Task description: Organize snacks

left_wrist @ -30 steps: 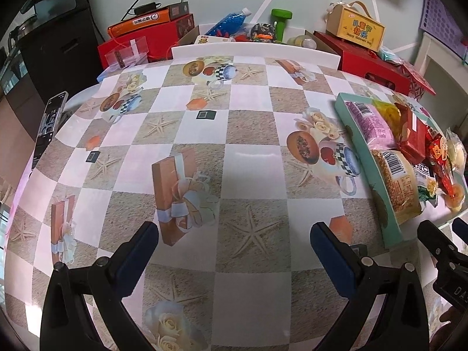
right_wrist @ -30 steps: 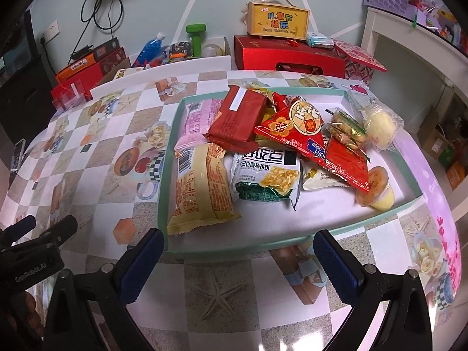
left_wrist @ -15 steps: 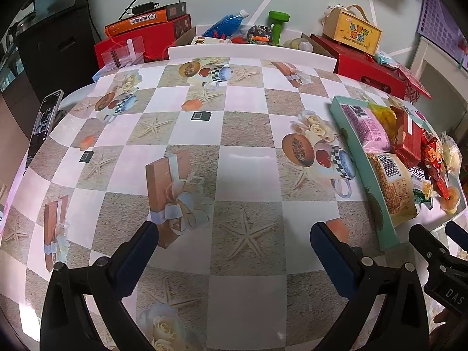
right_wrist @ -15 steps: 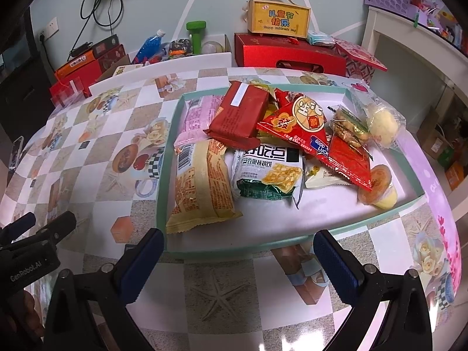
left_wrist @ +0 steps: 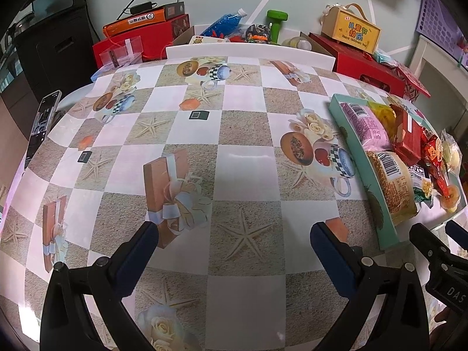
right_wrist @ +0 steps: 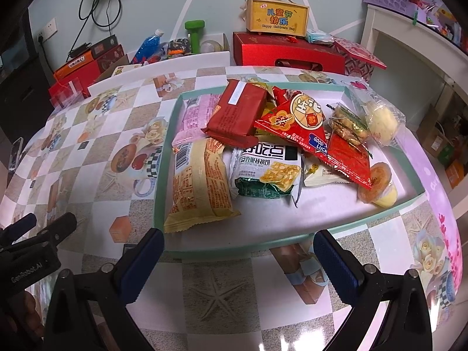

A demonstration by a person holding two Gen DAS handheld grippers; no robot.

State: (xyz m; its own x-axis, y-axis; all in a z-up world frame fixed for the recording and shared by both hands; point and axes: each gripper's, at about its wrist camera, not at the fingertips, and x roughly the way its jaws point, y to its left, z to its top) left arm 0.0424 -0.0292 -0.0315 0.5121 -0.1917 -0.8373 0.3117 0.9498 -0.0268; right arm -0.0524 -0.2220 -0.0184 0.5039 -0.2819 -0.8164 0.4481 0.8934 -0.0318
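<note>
Teal tray heaped with snack packets on checkered tablecloth. Right gripper wide open, empty, just before tray's near rim. Left gripper open, empty, over bare cloth beside tray.

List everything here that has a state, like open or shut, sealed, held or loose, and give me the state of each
left gripper: open, empty, over bare tablecloth.
right gripper: open, empty, at the tray's near rim.
tray: on the table, lidless, holding the snacks.
yellow snack bag: sealed, lying flat in the tray.
dark red packet: sealed, resting on other packets.
red gift box: shut, behind the table.
</note>
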